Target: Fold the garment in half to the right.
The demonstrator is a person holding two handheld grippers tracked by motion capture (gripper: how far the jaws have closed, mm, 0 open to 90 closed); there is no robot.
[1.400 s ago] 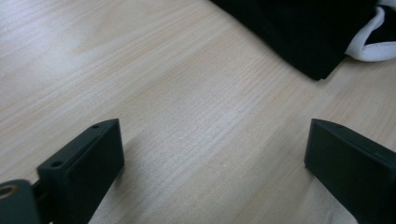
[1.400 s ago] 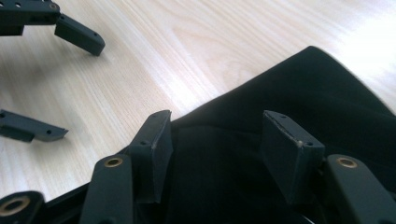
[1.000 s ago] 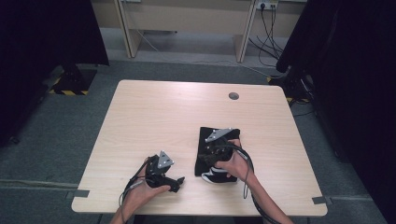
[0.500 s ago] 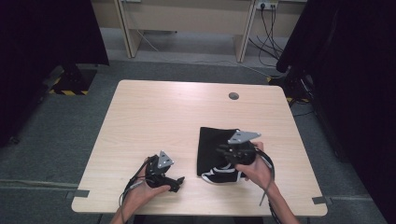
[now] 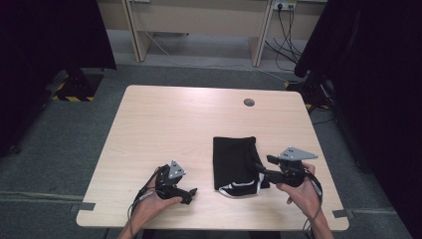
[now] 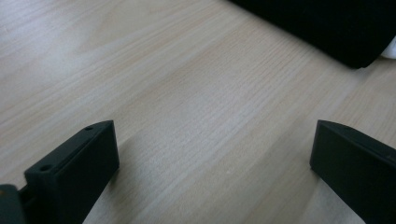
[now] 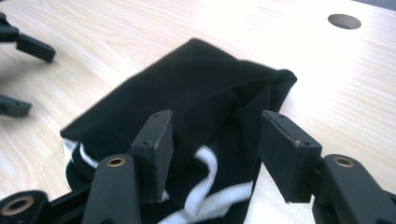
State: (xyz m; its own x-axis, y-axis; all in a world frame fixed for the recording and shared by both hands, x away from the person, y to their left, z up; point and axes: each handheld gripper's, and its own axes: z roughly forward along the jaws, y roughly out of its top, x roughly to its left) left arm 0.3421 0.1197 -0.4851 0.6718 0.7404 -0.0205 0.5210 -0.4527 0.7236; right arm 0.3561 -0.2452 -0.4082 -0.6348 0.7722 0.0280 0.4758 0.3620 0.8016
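The right gripper (image 5: pixel 263 170) has swung right, off the black cloth (image 5: pixel 235 159), jaws just opening, empty. The left gripper (image 5: pixel 190 195) rests wide open on the table (image 5: pixel 164 124).

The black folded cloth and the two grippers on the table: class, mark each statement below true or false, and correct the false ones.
1. The black cloth has white trim at its near end. True.
2. The left gripper pinches the cloth. False: its jaws stand open over bare table.
3. The right gripper is open above the cloth. True; its jaws have just been opening.
4. The cloth covers the round hole. False: the hole lies apart, farther back.
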